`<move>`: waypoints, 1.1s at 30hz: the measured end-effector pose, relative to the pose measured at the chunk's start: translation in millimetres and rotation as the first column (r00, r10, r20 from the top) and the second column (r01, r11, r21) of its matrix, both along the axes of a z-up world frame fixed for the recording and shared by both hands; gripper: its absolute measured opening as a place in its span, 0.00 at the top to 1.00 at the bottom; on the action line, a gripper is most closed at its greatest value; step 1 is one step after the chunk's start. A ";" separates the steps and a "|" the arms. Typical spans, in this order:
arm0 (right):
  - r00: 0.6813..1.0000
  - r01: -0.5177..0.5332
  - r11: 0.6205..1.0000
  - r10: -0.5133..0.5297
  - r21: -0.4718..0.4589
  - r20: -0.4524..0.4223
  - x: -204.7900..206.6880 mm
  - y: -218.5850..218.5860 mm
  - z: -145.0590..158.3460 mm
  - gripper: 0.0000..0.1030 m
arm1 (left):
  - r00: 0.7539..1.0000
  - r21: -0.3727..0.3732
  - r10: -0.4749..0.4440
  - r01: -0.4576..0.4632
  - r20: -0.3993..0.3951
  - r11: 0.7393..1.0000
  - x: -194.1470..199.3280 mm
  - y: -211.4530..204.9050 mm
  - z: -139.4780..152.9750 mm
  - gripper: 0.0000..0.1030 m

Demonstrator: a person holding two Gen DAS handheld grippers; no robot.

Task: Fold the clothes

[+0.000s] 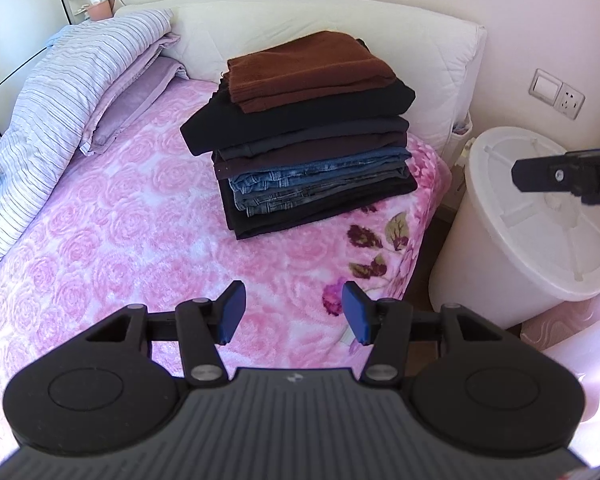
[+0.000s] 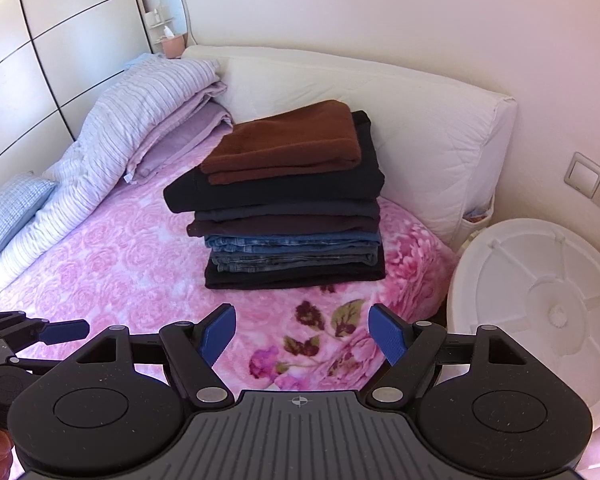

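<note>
A stack of folded clothes (image 1: 300,132) stands on the pink rose-patterned bed cover (image 1: 120,220), near the white headboard cushion. A brown garment (image 1: 304,66) lies on top, above black, dark blue and denim pieces. The stack also shows in the right wrist view (image 2: 292,200). My left gripper (image 1: 294,312) is open and empty, hovering over the cover in front of the stack. My right gripper (image 2: 302,334) is open and empty, also in front of the stack. The left gripper's blue fingertip (image 2: 66,330) shows at the lower left of the right wrist view.
A white round bin with a lid (image 1: 540,216) stands right of the bed; it also shows in the right wrist view (image 2: 540,300). A striped duvet (image 1: 60,92) and lilac pillows (image 1: 140,92) lie at the left. A wall switch and socket (image 1: 556,94) are at the right.
</note>
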State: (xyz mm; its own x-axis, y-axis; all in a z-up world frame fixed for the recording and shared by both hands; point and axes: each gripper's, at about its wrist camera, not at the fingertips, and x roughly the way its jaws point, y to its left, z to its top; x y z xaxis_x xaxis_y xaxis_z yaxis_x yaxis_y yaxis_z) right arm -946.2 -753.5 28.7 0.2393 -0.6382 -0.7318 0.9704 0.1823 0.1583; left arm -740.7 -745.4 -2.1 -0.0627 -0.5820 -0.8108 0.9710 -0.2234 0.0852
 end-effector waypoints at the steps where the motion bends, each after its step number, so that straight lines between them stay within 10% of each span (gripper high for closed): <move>1: 1.000 -0.002 1.000 0.002 -0.001 0.000 0.4 0.3 0.3 0.26 | 1.000 -0.002 0.004 -0.004 -0.001 1.000 -0.4 0.2 0.8 0.53; 33: 1.000 -0.022 1.000 0.022 0.002 0.004 12.8 -1.3 -1.1 0.26 | 0.996 0.028 0.046 -0.044 -0.078 0.999 4.7 -1.8 1.1 0.53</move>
State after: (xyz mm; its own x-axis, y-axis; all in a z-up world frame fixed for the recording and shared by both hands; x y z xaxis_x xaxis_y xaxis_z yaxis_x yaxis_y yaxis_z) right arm -933.4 -754.8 27.6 0.2564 -0.6309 -0.7323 0.9655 0.2033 0.1628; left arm -736.0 -747.2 -1.0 -0.1005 -0.5645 -0.8193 0.9837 -0.1800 0.0034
